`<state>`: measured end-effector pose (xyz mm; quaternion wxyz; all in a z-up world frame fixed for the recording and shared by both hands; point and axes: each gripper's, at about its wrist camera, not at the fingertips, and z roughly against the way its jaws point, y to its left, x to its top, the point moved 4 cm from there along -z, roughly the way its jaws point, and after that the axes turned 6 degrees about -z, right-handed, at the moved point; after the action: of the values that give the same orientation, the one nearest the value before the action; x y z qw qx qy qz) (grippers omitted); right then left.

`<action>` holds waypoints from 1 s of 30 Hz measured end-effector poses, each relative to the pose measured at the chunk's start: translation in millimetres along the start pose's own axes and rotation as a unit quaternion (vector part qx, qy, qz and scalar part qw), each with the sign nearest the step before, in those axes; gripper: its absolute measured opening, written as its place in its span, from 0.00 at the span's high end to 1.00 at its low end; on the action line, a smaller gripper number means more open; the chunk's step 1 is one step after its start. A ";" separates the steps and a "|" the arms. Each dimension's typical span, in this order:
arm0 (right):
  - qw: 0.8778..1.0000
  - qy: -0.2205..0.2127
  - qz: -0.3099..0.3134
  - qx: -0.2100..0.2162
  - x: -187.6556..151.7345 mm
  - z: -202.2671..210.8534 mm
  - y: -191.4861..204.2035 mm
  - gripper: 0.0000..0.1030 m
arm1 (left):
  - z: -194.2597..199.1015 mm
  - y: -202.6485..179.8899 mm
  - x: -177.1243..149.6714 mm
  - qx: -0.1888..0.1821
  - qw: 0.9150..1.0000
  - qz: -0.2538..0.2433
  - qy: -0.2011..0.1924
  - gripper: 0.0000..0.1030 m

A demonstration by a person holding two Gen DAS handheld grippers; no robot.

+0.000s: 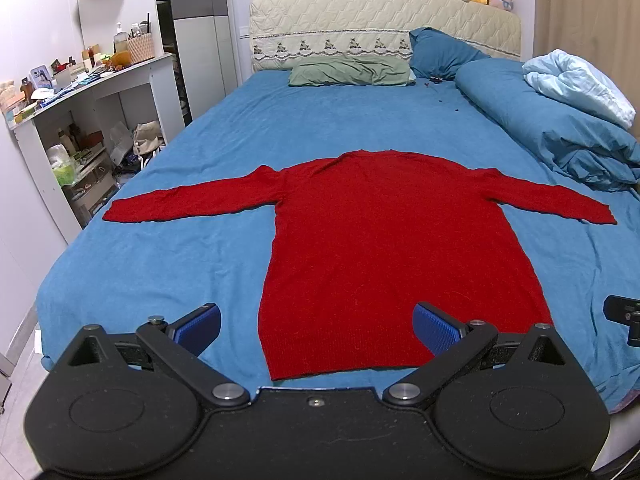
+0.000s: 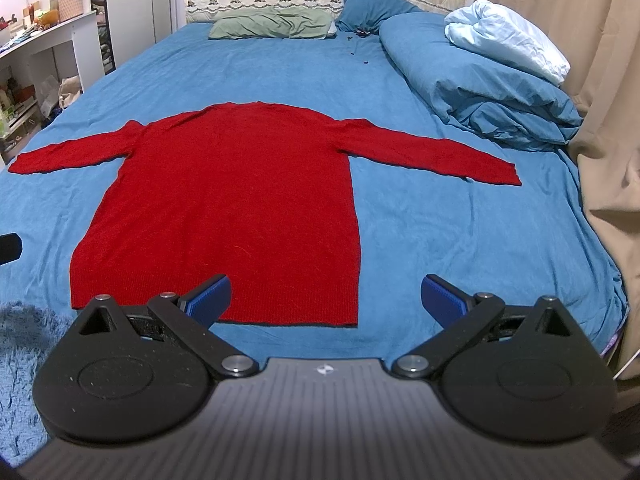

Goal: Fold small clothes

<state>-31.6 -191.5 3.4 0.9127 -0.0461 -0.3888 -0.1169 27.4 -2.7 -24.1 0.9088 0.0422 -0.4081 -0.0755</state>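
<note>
The red sweater (image 1: 396, 248) lay flat on the blue bed (image 1: 168, 256), sleeves spread out to both sides, its long axis running straight away from both tools, hem nearest and collar toward the headboard. The left gripper (image 1: 316, 326) hovered over the hem's left part, its fingers (image 1: 434, 326) wide apart and holding nothing; the right gripper (image 2: 326, 298) hung by the hem's right corner, likewise spread and empty, one finger over the knit and one over bare sheet. Neither touched the cloth, so each seemed about equally near its own hem corner
</note>
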 end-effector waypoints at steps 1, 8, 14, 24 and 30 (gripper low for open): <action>1.000 0.000 0.000 0.000 -0.5 0.2 0.2 0.00 | 0.0 0.0 0.0 0.000 1.000 0.000 0.000 0.00; 1.000 -0.001 0.001 0.001 -0.3 0.9 0.2 0.00 | 1.0 0.8 -0.2 0.002 1.000 0.000 -0.001 0.00; 1.000 -0.002 0.001 0.001 0.6 1.0 0.9 0.00 | 3.2 3.8 3.0 0.004 1.000 0.000 -0.002 0.00; 0.999 -0.019 -0.037 0.004 31.3 4.3 -15.9 0.00 | 10.2 5.9 70.5 0.002 0.999 -0.006 -0.042 0.00; 0.992 -0.060 -0.102 -0.034 81.3 -6.4 -72.6 0.00 | -18.0 -23.2 153.1 -0.043 0.995 -0.030 -0.083 0.00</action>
<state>9.3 -277.4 57.0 0.8688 -0.0437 -0.4417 -0.2197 138.9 -51.6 73.3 0.8701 0.0087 -0.4769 -0.1239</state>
